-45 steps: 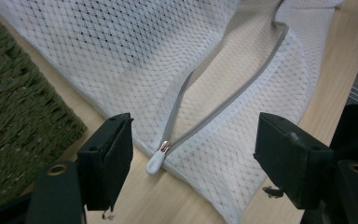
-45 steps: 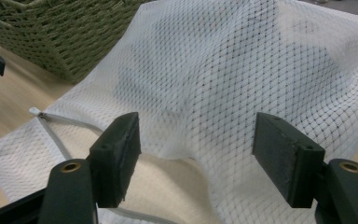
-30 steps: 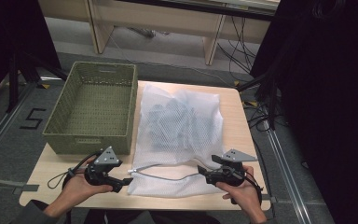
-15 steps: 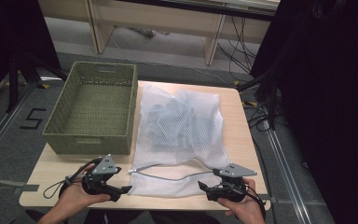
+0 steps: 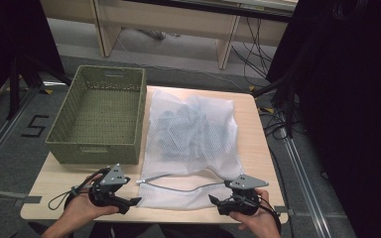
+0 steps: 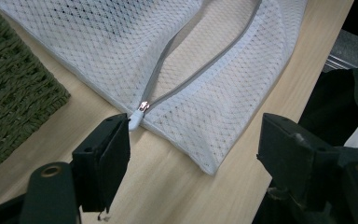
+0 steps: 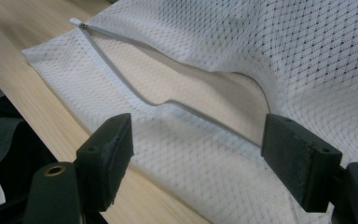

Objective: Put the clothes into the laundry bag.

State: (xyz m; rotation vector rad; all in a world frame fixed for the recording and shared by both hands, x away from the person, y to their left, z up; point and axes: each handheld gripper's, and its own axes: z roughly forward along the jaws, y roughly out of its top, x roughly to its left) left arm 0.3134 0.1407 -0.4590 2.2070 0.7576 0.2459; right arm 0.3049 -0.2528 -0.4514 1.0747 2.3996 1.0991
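A white mesh laundry bag (image 5: 191,134) lies flat on the wooden table (image 5: 258,148), with bluish cloth inside. Its grey zipper (image 5: 178,187) runs along the near end and stands open, with the pull (image 6: 142,106) at the bag's left corner. My left gripper (image 5: 131,202) rests on the table just left of that corner, jaws open and empty; in the left gripper view (image 6: 193,135) the pull sits just beyond one jaw. My right gripper (image 5: 214,200) is at the bag's near right corner, open. In the right gripper view (image 7: 196,130) the gaping zipper mouth (image 7: 200,100) lies beyond the jaws.
A green woven basket (image 5: 99,114) stands empty on the table's left half, its side close to the bag. The table's near edge is right under both hands. Dark floor, cables and table legs surround it.
Both hands have drawn back slightly toward the table's near edge. The bag and basket have not moved, and both pairs of jaws stay open.
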